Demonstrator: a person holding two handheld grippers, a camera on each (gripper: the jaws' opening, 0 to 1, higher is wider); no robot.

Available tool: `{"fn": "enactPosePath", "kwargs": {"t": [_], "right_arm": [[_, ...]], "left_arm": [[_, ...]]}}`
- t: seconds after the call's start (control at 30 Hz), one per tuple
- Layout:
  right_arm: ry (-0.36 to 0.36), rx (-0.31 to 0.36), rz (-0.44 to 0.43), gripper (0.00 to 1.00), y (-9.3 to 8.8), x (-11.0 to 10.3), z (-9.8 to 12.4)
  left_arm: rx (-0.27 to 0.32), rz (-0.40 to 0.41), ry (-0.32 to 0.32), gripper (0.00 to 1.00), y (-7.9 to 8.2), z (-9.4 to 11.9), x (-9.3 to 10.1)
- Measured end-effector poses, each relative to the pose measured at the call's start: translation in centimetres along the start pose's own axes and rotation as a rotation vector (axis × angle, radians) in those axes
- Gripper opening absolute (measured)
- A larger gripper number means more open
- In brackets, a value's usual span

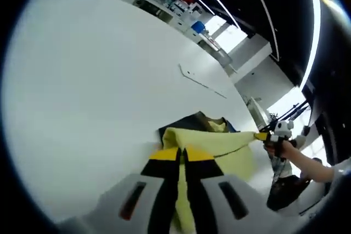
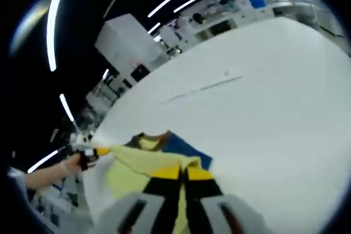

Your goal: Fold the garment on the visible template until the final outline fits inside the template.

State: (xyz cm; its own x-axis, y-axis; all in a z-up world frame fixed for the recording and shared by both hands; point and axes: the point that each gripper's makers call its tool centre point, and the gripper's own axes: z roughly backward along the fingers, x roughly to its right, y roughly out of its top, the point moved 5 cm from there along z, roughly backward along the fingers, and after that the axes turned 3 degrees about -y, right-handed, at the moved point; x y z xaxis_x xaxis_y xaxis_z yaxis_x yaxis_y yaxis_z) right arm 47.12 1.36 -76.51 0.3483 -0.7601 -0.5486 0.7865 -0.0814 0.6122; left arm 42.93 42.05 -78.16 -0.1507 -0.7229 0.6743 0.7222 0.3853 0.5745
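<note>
Both hand-held grippers, left (image 1: 182, 160) & right (image 2: 182, 176), clamp yellow garment (image 1: 219, 143) taut above worktop (image 1: 93, 91). Risk: uneven pull slips hem; fabric sags off dark template (image 1: 184, 121).

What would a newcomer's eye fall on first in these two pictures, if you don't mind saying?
The yellow garment, stretched taut between the two grippers above the white table. The left gripper is shut on one end at the bottom of its own view, and the right gripper pinches the far end there, with a hand behind it. A dark blue panel lies under the cloth.
</note>
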Motion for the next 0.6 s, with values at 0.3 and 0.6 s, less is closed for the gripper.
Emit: {"fn": "enactPosePath", "kwargs": {"t": [0.3, 0.6], "right_arm": [[0.005, -0.007, 0.048, 0.0, 0.0, 0.2, 0.0], [-0.034, -0.029, 0.168, 0.23, -0.4, 0.4, 0.5]], "left_arm": [[0.014, -0.013, -0.03, 0.0, 0.1, 0.1, 0.5], [0.009, -0.094, -0.044, 0.35, 0.2, 0.4, 1.2]]}}
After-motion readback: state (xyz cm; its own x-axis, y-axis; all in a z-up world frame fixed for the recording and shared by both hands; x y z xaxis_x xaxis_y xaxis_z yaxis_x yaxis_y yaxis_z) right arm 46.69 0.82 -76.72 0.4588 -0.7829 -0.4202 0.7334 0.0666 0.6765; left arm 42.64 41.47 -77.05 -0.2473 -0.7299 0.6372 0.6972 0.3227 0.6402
